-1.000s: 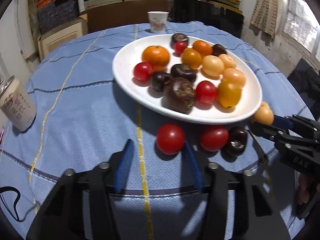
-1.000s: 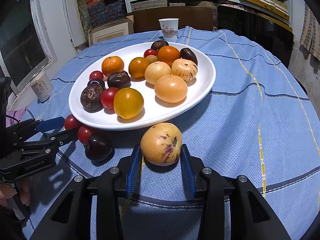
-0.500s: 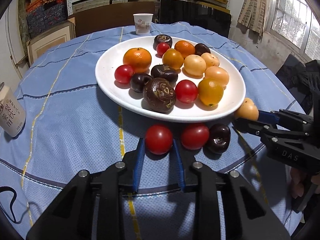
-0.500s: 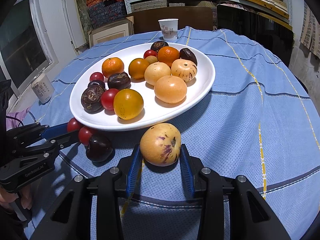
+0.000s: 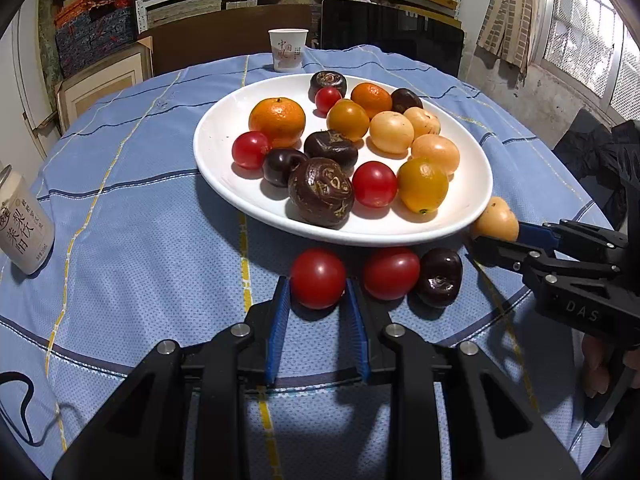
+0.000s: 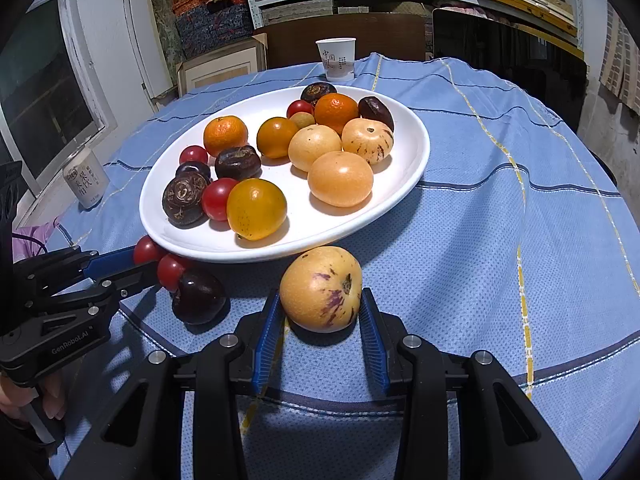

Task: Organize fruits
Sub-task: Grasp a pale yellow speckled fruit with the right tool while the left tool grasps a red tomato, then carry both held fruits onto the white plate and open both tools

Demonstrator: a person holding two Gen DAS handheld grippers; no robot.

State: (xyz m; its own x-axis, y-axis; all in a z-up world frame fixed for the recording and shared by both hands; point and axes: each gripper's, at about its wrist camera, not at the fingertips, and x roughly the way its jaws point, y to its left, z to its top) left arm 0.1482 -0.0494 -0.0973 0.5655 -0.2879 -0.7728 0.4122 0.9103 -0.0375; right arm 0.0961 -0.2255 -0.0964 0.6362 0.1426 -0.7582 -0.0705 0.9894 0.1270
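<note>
Blue checked cloth (image 5: 152,240) covers the round table, and most of the sorting looks done: the white plate (image 5: 224,160) near the table's middle already carries oranges, pale melons, dark passion fruits and small tomatoes. Four fruits are left on the cloth along the plate's near rim.

Going left to right, the left gripper (image 5: 316,300) has its blue pads closed in on a red tomato (image 5: 318,278); both pads appear to touch its sides, and the tomato sits on the cloth, not lifted. Just beside it lie a second tomato (image 5: 391,273) and a dark plum (image 5: 439,277), touching each other, neither one held. Further right, the right gripper (image 6: 320,312) brackets a pale purple-streaked melon (image 6: 321,288) at the plate's near edge; its jaws stand close against the fruit's flanks, though whether they press firmly I cannot tell.

By my reckoning two lifts onto the plate are in hand and two more remain.

Around them: a drink can (image 5: 22,226) at the left edge of the table, a paper cup (image 5: 288,50) at the far edge. The crowded plate offers little bare room, and its raised rim lies directly ahead of both fruits
</note>
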